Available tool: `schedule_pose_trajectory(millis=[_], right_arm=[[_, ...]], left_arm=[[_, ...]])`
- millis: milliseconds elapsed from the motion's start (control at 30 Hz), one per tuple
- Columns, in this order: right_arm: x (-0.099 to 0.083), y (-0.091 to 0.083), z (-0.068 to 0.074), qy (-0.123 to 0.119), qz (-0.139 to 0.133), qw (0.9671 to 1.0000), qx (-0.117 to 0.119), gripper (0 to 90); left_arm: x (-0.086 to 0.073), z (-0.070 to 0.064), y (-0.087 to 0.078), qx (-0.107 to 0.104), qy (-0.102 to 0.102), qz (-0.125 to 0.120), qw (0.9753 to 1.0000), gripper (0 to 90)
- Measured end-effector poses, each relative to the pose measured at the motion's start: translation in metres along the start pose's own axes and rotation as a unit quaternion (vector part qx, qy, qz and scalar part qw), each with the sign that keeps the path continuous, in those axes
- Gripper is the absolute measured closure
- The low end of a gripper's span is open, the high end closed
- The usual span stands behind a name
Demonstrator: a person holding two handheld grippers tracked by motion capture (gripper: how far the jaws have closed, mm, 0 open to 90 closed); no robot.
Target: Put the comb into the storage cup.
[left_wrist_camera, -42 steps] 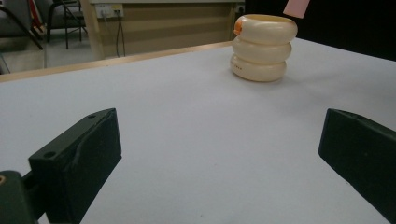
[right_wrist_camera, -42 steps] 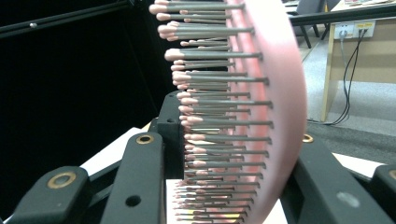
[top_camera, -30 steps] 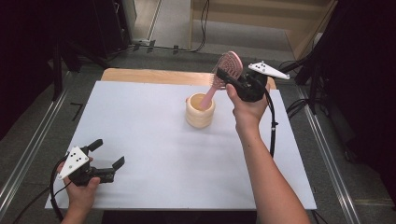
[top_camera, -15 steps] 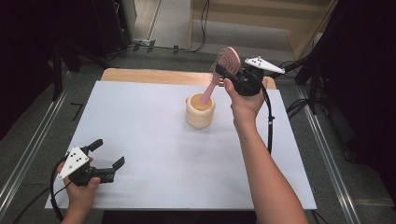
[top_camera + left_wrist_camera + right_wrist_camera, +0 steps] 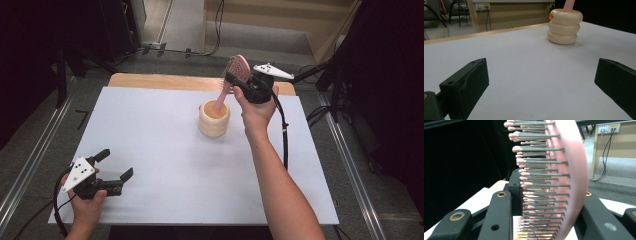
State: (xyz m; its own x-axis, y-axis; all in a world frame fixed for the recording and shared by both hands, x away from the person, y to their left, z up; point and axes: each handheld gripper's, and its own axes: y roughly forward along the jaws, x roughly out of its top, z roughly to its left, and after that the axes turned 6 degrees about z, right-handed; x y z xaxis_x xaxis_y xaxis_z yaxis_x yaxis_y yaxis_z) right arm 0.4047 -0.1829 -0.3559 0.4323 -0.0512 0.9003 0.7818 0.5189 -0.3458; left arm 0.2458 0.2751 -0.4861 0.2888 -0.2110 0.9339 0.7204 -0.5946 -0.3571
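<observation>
Fingers first: the right gripper (image 5: pixel 239 80) has its jaws clamped on the head of the pink brush (image 5: pixel 235 75), one finger (image 5: pixel 499 217) on the bristle side, the other behind the pink back. The left gripper (image 5: pixel 111 167) sits spread wide with nothing between its fingers (image 5: pixel 466 82), low over the near left of the table (image 5: pixel 150 130).

Biggest thing under the fingers is that white table, then the cup (image 5: pixel 214 118), a cream stack of rings standing just below the right gripper. The brush leans tilted, its handle end down inside the cup's mouth while the head stays up in the grip.

Progress, by my read: the handle is in, so the placing looks nearly done; what's left is to let it settle and release. I cannot tell whether the handle touches bottom.

Room: the cup is well in from every table edge, the wooden strip beyond it. Ahead of the left fingers there's open sheet all the way to the cup.
</observation>
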Motion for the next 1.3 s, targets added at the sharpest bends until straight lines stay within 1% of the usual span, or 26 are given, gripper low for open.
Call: schedule_pose_trajectory(millis=[100, 400, 533, 900, 1033, 1067, 1100, 1167, 1233, 1300], right_arm=[[-0.005, 0.005, 0.002, -0.003, 0.004, 1.0, 0.0, 62.3], [-0.021, 0.017, 0.0, 0.01, 0.018, 0.9998, -0.005, 62.2], [-0.027, 0.021, -0.001, 0.011, 0.023, 0.9997, -0.006, 62.2], [-0.046, 0.032, -0.003, 0.025, 0.038, 0.999, -0.005, 62.2], [-0.053, 0.036, -0.004, 0.036, 0.041, 0.9985, -0.006, 62.2], [-0.055, 0.037, -0.005, 0.045, 0.043, 0.9981, -0.001, 62.2], [-0.056, 0.038, -0.005, 0.048, 0.042, 0.998, 0.002, 62.2], [-0.059, 0.039, -0.005, 0.049, 0.045, 0.9978, -0.002, 62.2], [-0.061, 0.04, -0.005, 0.056, 0.039, 0.9977, 0.001, 62.2], [-0.061, 0.04, -0.006, 0.061, 0.04, 0.9973, -0.001, 62.0]], left_arm=[[0.0, 0.0, 0.0, 0.0, 0.0, 0.0, 1.0, 0.0], [0.0, 0.0, 0.0, -0.001, 0.001, 0.0, 1.0, 0.0], [0.0, 0.0, 0.0, 0.0, 0.001, 0.001, 1.0, 0.0], [0.0, 0.0, 0.0, -0.001, 0.002, 0.001, 1.0, 0.0], [0.0, 0.0, 0.0, -0.002, 0.002, 0.001, 1.0, 0.0], [0.0, 0.0, 0.0, -0.002, 0.002, 0.001, 1.0, 0.0], [0.0, 0.0, 0.0, -0.003, 0.002, 0.001, 1.0, 0.0], [0.0, -0.001, 0.0, -0.003, 0.003, 0.001, 1.0, 0.0], [0.0, -0.001, 0.0, -0.002, 0.003, 0.001, 1.0, 0.0], [0.0, -0.001, 0.0, -0.003, 0.003, 0.001, 1.0, 0.0]])
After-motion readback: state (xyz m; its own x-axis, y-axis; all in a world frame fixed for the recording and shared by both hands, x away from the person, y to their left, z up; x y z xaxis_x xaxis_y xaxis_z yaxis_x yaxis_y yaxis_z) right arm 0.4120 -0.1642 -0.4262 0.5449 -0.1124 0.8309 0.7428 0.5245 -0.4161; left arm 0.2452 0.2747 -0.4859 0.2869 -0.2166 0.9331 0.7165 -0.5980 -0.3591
